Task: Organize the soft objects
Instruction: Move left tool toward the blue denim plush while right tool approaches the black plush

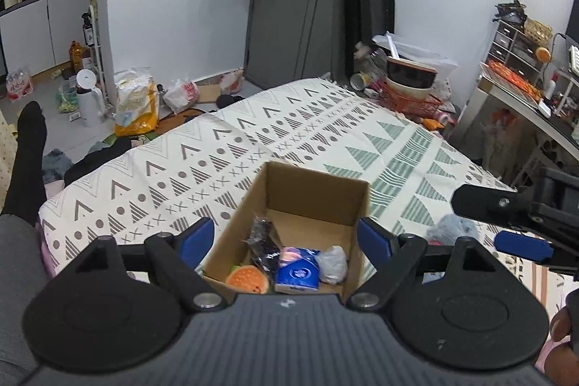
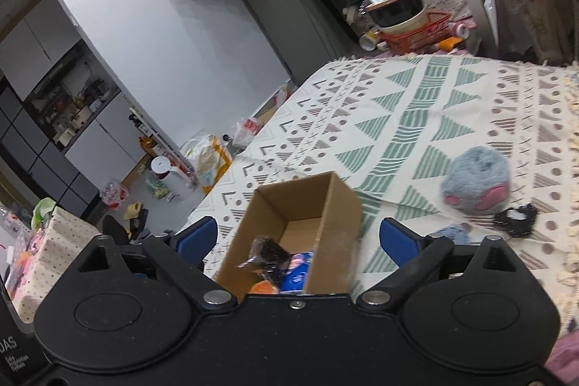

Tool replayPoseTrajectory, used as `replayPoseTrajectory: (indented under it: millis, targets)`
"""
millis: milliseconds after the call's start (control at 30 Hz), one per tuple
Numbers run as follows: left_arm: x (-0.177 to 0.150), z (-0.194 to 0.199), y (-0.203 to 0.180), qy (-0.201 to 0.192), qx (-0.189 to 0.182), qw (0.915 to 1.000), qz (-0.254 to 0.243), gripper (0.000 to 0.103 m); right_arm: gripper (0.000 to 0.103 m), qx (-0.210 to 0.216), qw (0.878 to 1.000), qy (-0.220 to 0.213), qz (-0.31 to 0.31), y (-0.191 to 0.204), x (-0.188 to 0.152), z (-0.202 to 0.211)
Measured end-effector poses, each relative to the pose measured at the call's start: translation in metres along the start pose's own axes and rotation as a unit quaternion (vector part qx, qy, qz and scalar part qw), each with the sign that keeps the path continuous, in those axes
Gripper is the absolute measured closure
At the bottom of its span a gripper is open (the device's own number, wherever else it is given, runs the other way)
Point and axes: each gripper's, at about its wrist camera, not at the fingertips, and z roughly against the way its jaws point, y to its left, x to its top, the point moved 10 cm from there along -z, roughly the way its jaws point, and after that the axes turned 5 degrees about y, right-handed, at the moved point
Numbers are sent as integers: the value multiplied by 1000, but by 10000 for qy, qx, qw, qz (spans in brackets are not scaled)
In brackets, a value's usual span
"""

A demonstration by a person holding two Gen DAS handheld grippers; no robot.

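1 cardboard box (image 1: 311,194) sits between the spread fingers of the left tongs, and it holds 4 things: 1 orange round toy (image 1: 248,279), 1 blue tissue pack (image 1: 298,272), 1 dark wrapped packet (image 1: 264,241) and 1 grey-white crumpled bundle (image 1: 334,263). Outside the box, to the right of the right tongs' fingers, 3 things lie on 1 patterned blanket (image 2: 398,118): 1 fluffy blue-grey plush (image 2: 476,178), 1 small black item (image 2: 515,219) and 1 blue knitted piece (image 2: 452,234).

Even, soft indoor light; fisheye-bent edges; right view perhaps slightly motion-blurred.
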Motion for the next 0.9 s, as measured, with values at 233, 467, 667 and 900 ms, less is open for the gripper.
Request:
replayPoseTrajectory:
  millis: [233,467,667,900]
  targets:
    - [-5,5,-22,40,-59,9999,-147,18,4,-196,9997,-144,-1,-27,0,25]
    - [-13,6,-52,84,-283,9992,-281,18,2,-465,9982,-229,-309,-72,-4,43]
    - [-27,-2,-81,266,-407,9978,-440,18,2,-600,9947,-323,-774,-115,-10,52]
    - [-41,-13,-112,365,-495,9958,-679,18,2,-832,9890,-311,-1178,-169,-20,52]
